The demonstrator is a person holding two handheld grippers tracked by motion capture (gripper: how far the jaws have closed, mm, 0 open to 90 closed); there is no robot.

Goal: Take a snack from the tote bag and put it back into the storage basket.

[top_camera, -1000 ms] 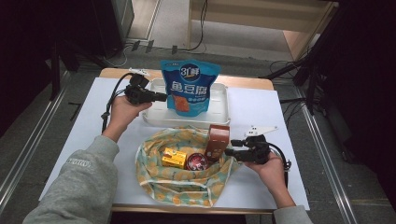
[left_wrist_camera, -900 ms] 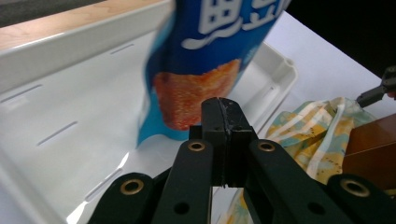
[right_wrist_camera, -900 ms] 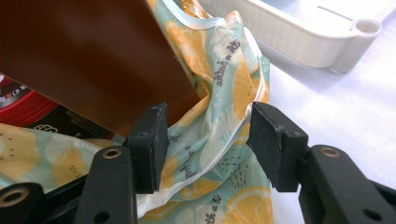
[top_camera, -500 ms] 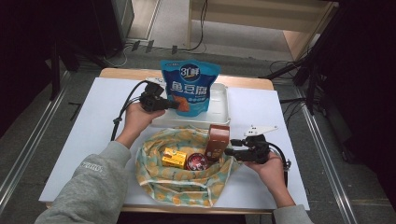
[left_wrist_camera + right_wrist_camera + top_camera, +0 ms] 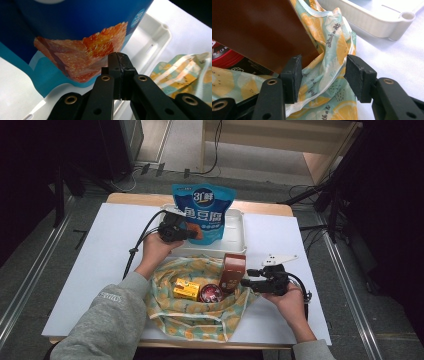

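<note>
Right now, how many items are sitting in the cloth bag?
3 visible: a yellow box at the left, a red tin in the middle, and a brown box upright at the right rim. The cloth bag's folds may hide more.

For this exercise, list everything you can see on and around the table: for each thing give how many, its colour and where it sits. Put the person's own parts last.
Snack pouch: one, blue, standing in the tray.
Tray: one, white, at the table's far middle.
Cloth bag: one, pale green with yellow lemons, at the table's near middle.
Brown box: one, upright in the bag's right side.
Yellow box: one, lying in the bag.
Red round tin: one, in the bag between the two boxes.
Table: one, white top.
Left claw: one, black, jaws shut, against the pouch's lower front.
Right claw: one, black, jaws open around the bag's right edge.
</note>
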